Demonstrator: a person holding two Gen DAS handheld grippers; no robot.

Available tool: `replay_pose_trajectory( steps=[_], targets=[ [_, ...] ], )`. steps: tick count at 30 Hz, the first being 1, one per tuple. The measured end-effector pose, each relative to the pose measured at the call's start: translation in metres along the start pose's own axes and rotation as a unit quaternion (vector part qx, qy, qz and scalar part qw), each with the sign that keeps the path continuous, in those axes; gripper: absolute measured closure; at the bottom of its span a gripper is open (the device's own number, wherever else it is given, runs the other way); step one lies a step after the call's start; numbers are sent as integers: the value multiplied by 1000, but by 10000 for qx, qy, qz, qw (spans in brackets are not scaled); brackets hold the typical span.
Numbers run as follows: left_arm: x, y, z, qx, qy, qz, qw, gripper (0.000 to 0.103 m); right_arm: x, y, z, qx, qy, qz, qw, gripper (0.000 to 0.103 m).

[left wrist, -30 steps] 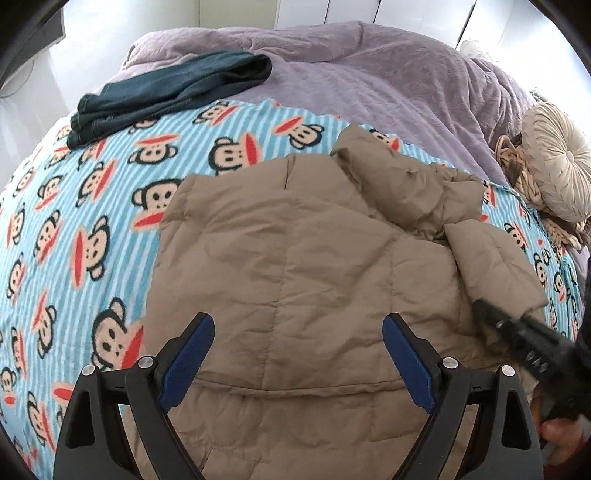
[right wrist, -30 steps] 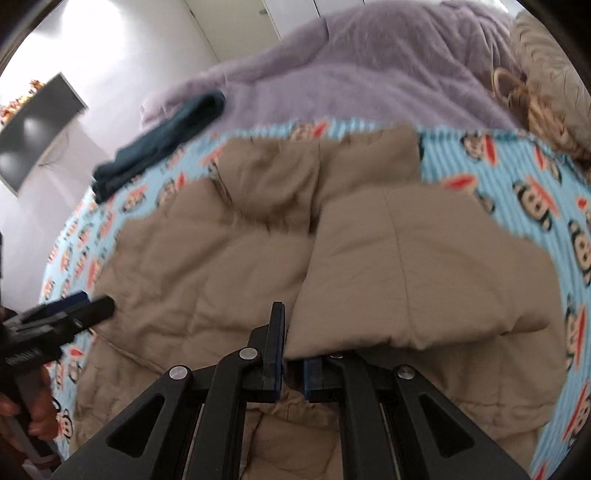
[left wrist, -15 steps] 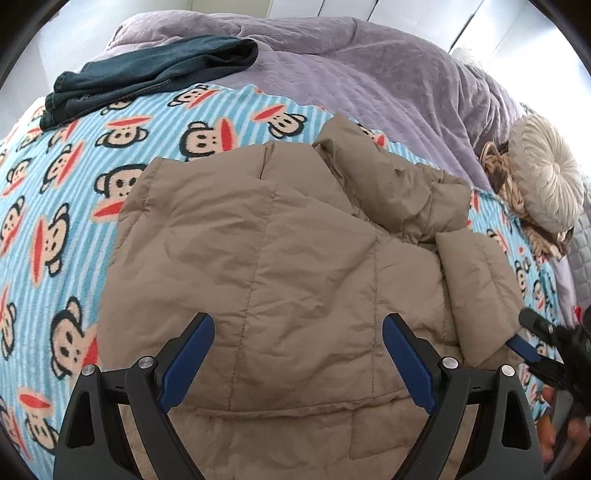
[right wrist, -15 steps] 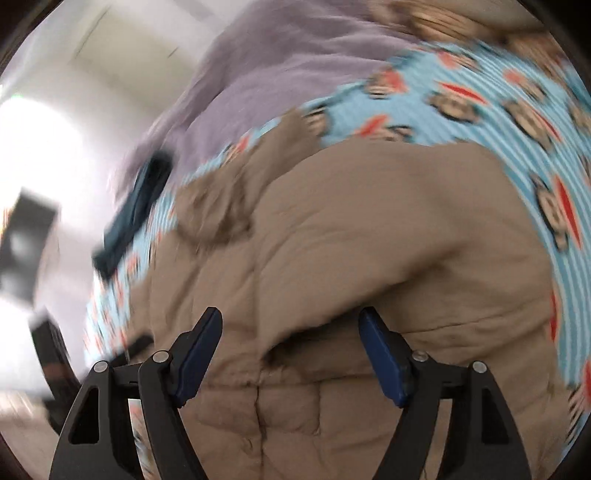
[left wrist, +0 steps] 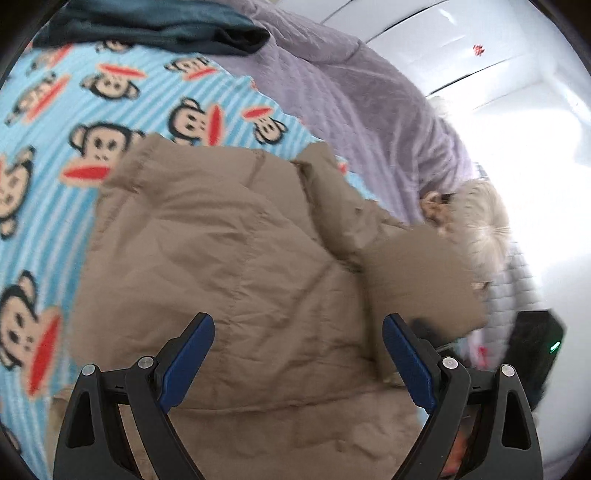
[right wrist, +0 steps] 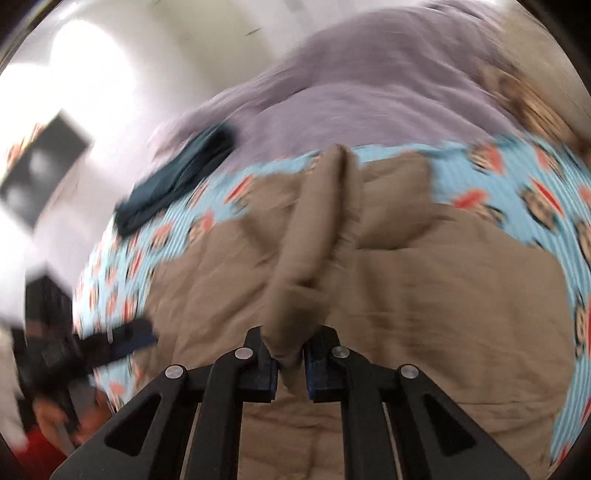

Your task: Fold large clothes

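Observation:
A tan puffer jacket (left wrist: 240,258) lies spread on the monkey-print blanket (left wrist: 44,129). My left gripper (left wrist: 299,354) hovers open over its lower middle with nothing between the blue pads (left wrist: 188,354). In the right wrist view, one sleeve (right wrist: 314,240) of the jacket (right wrist: 443,314) rises in a ridge. My right gripper (right wrist: 290,358) is closing on the sleeve's end, and the pads pinch the fabric. The same lifted sleeve (left wrist: 417,277) shows at the right of the left wrist view. The left gripper (right wrist: 122,339) also appears blurred at the left edge.
A folded dark teal garment (left wrist: 159,29) lies at the far side of the blanket, against a rumpled purple duvet (left wrist: 351,92). A cream round cushion (left wrist: 480,229) sits at the right. A dark screen (right wrist: 40,162) hangs on the wall. A hand (right wrist: 55,421) holds the left gripper.
My right gripper opened wide, then closed on the sleeve's end and lifted it off the jacket. The left gripper swung and rolled toward the right, still open.

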State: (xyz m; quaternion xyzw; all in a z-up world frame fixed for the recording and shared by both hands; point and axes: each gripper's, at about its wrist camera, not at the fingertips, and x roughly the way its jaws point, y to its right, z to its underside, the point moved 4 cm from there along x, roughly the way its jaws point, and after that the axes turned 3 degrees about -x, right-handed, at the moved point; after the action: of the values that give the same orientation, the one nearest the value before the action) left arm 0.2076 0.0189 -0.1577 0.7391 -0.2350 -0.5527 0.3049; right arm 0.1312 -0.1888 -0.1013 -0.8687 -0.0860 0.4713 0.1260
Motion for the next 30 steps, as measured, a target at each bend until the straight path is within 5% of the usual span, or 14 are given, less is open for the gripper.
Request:
replay_pose_trajectory(
  steps=[3, 7, 11, 14, 17, 19, 21, 22, 23, 24, 27, 30],
  targets=[
    [7, 5, 2, -13, -292, 506, 9983, 10, 26, -34, 17, -498, -497, 57, 9975, 84],
    [25, 13, 8, 36, -617, 623, 9961, 10, 35, -35, 41, -614, -950, 48, 9936, 34],
    [42, 17, 14, 100, -795, 494, 9956, 10, 10, -5, 58, -275, -1016, 1, 9944, 32],
    [54, 20, 17, 164, -876, 346, 9954, 10, -16, 60, 79, 644, -1088, 195, 9918, 32],
    [67, 27, 19, 274, -940, 205, 9950, 10, -36, 128, 99, 1860, -1054, 274, 9765, 32],
    [73, 34, 20, 382, -959, 128, 9946, 10, -51, 177, 109, 2843, -756, 93, 9557, 32],
    [76, 43, 21, 528, -906, 43, 9945, 27, -60, 207, 110, 3422, -379, -5, 9389, 33],
    [77, 48, 21, 644, -898, -20, 9939, 53, -63, 220, 110, 3618, -246, 4, 9319, 48],
    [80, 52, 23, 768, -944, -174, 9924, 79, -64, 227, 109, 3712, -184, 14, 9284, 76],
    [81, 53, 24, 834, -974, -305, 9913, 87, -63, 235, 108, 3807, -168, 47, 9245, 86],
    [69, 48, 27, 950, -827, -439, 9911, 88, -60, 237, 106, 3857, -164, 35, 9225, 94],
    [55, 27, 30, 914, -723, -626, 9912, 88, -53, 218, 102, 3475, -239, 77, 9373, 94]
  ],
)
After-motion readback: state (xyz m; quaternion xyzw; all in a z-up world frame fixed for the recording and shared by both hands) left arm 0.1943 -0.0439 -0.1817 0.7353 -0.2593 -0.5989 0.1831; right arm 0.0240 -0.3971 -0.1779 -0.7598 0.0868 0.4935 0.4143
